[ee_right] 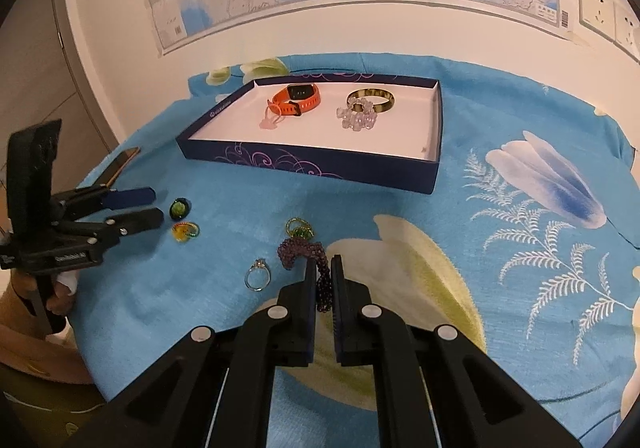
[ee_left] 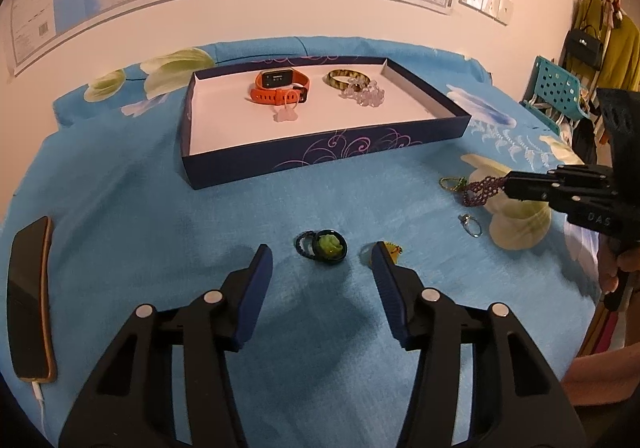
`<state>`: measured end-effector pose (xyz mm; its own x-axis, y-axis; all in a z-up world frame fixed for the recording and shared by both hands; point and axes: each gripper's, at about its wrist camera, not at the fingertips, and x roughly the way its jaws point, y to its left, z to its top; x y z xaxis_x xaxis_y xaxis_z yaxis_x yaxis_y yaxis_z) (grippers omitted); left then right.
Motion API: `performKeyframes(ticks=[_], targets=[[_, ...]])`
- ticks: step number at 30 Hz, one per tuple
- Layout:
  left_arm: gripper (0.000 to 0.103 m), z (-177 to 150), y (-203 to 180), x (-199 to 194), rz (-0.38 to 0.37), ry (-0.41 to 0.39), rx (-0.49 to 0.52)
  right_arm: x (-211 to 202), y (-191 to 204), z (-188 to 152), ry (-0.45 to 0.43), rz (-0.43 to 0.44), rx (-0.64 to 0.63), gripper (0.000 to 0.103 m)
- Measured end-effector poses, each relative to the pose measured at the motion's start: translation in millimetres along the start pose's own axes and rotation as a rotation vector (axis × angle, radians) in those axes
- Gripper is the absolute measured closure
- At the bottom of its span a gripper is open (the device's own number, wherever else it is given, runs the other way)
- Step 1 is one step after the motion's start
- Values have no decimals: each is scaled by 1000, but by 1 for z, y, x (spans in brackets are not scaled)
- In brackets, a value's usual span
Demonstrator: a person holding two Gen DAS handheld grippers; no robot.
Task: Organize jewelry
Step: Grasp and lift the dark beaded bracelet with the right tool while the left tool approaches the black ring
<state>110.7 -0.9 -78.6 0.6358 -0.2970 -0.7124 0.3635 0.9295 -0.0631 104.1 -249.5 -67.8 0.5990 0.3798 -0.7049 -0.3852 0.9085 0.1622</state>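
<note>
A dark blue tray (ee_left: 320,155) (ee_right: 320,167) with a white floor holds an orange watch (ee_left: 280,85) (ee_right: 296,99), a pink charm (ee_left: 285,112), a mottled bangle (ee_left: 347,79) (ee_right: 374,93) and a clear bead bracelet (ee_left: 366,93) (ee_right: 357,115). My right gripper (ee_right: 323,268) (ee_left: 505,183) is shut on a purple beaded bracelet (ee_right: 298,250) (ee_left: 480,191) just above the cloth. My left gripper (ee_left: 322,254) (ee_right: 158,205) is open, with a green-stone ring (ee_left: 322,244) (ee_right: 179,207) lying just ahead between its tips. A yellow ring (ee_right: 183,232) (ee_left: 394,250), a green bead ring (ee_right: 299,228) (ee_left: 452,183) and a silver ring (ee_right: 257,275) (ee_left: 471,226) lie on the cloth.
The table is covered by a blue flowered cloth (ee_left: 160,207) (ee_right: 520,248). A phone (ee_left: 30,300) (ee_right: 120,163) lies at the left edge with a cable. A wall map hangs behind. A teal chair (ee_left: 554,87) and hanging bags stand at the right.
</note>
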Motion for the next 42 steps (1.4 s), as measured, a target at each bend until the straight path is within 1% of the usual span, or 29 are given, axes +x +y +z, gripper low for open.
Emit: performKeyframes(ticks=[7,10,13,15,16,18,23,27,33,36,38,39,40,42], targets=[[53,3,-5,6,7,10,24,1,0,-1,-2,10,8,97],[59,4,-8,10,13,24,39,2,0,-2,0,16,13,97],[60,6,-10,12,18,27,53,3,0,-2,0,21,20,97],[65,7,-11,14,25,34,53,3,0,-2,0,25,22,97],[69,7,-11,14,30,37,54,3,0,-3,0,24,22,97],[72,7,-12,15,22,40,56,3,0,-3,1,29,25,97],[89,6,-13,15,14,38,66,5,-2,-3,4,32,31,97],[96,6,-10,10,7,22,52,5,-3,-3,2,37,35,97],[96,5,-3,-4,-31,-13,20,3,-4,-3,-6,41,38,97],[94,2,-3,-6,-55,-5,25,3,-4,-4,-4,41,39,97],[72,0,-4,-5,-37,-5,35,4,-4,-4,-2,40,40,97],[71,0,-5,-4,-28,-5,44,4,-4,-5,-1,42,42,97],[72,0,-6,-2,-24,1,52,4,-4,-5,-1,42,43,97],[73,1,-6,1,-34,9,50,5,-4,-6,1,42,45,97]])
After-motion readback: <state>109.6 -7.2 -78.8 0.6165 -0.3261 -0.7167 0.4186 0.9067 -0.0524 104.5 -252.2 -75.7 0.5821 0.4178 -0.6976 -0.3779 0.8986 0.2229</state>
